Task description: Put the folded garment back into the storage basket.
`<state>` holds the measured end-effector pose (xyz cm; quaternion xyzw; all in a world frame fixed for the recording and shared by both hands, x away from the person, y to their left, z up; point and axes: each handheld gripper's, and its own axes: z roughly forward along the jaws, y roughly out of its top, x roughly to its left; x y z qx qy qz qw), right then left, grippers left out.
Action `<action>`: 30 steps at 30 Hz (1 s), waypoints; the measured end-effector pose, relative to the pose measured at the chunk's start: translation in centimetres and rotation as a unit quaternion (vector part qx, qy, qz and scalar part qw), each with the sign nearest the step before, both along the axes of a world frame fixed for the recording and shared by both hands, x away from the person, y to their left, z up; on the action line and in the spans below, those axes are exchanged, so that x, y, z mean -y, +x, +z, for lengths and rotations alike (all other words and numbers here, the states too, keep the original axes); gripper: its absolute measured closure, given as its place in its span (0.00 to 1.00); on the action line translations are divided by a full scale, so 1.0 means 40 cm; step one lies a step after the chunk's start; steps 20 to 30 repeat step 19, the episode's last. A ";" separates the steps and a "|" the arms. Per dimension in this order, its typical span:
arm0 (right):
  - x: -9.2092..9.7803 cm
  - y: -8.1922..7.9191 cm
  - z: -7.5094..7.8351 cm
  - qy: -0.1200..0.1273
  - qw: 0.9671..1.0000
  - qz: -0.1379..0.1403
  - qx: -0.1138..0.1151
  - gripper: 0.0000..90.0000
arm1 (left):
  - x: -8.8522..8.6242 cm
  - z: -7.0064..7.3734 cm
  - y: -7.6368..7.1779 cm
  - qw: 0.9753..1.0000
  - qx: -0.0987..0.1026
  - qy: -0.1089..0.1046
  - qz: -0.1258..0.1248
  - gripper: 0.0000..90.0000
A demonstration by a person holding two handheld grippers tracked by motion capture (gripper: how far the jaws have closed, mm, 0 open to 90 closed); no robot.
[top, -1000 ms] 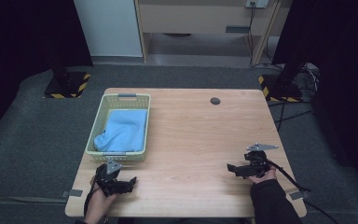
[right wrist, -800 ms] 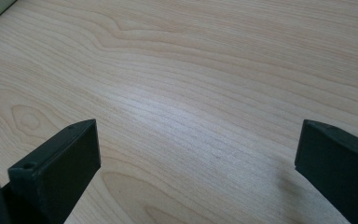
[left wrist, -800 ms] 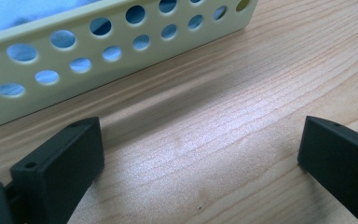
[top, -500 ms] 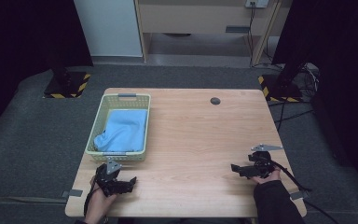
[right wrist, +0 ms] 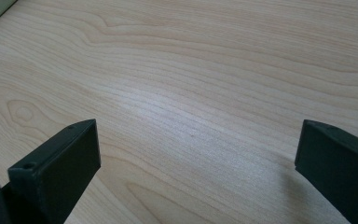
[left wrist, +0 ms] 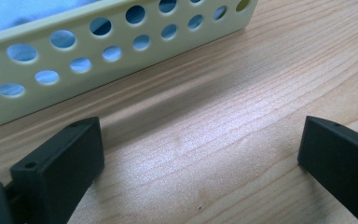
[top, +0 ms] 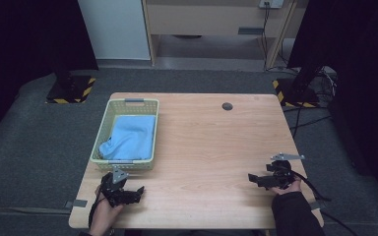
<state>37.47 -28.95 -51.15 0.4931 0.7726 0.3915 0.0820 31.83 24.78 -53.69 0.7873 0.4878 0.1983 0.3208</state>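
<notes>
The table bears little: a basket at its left side, and in it a blue cloth lying loosely folded, bunched toward the near end; a small dark disc sits well apart near the far edge. The left gripper rests at the near left corner just in front of the basket, where it was a second ago; its own view has the basket's holed wall close ahead, blue showing through the holes, and its jaws stand wide apart over bare wood, holding nothing. The right gripper lies at the near right, well apart from the basket; over the last second it has drawn a little nearer the table's near edge and sunk lower, its jaws likewise spread wide with nothing between them, only grain beneath. That small retreat, with the left hand unmoved, reads to me as settling rather than reaching; the cloth is in the basket and neither hand touches it, so I judge the work either finished with the cloth stowed or not yet begun; the pictures cannot say which.
</notes>
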 end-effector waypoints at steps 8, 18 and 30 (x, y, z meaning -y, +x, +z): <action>0.016 -0.006 -0.001 -0.003 1.000 -0.002 0.000 0.00 | 0.000 0.000 0.000 1.000 0.000 0.000 0.000 0.00; 0.064 -0.027 -0.001 0.000 1.000 -0.024 0.017 0.00 | 0.000 0.000 0.000 1.000 0.000 0.000 0.000 0.00; 0.068 -0.029 -0.002 -0.002 0.999 -0.028 0.023 0.00 | 0.000 0.000 0.000 1.000 0.000 0.000 0.000 0.00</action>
